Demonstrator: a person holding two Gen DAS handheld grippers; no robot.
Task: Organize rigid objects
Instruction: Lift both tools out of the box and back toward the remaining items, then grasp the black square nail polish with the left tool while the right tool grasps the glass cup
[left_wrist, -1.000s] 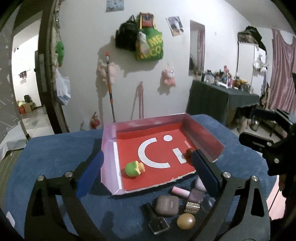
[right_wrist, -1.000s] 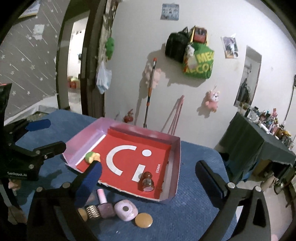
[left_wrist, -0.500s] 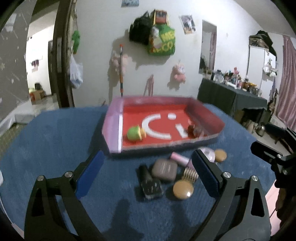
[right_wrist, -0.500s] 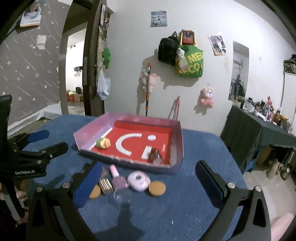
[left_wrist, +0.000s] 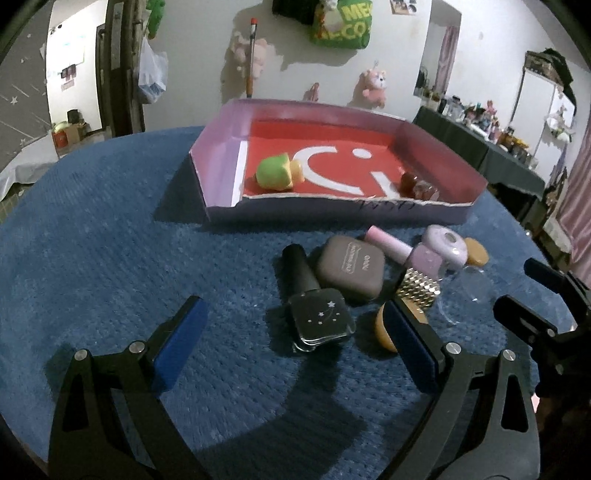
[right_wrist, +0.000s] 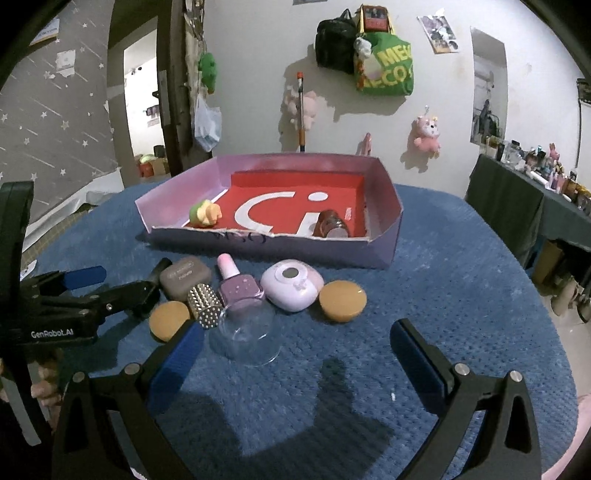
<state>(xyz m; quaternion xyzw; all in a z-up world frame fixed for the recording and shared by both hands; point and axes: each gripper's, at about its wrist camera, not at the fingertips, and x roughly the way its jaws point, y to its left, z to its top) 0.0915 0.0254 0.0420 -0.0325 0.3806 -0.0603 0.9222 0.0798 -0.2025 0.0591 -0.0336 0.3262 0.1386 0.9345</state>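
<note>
- My left hand-held gripper hangs wide open over the blue bench, gripping nothing; the black nail polish bottle lies between its fingers.
- My right hand-held gripper is also wide open and empty, with a clear glass jar just ahead.
- The red tray sits beyond the clutter, holding a green toy and a brown bottle.
- A grey case, pink nail polish, lilac compact and tan lid lie close together before the tray.
</note>
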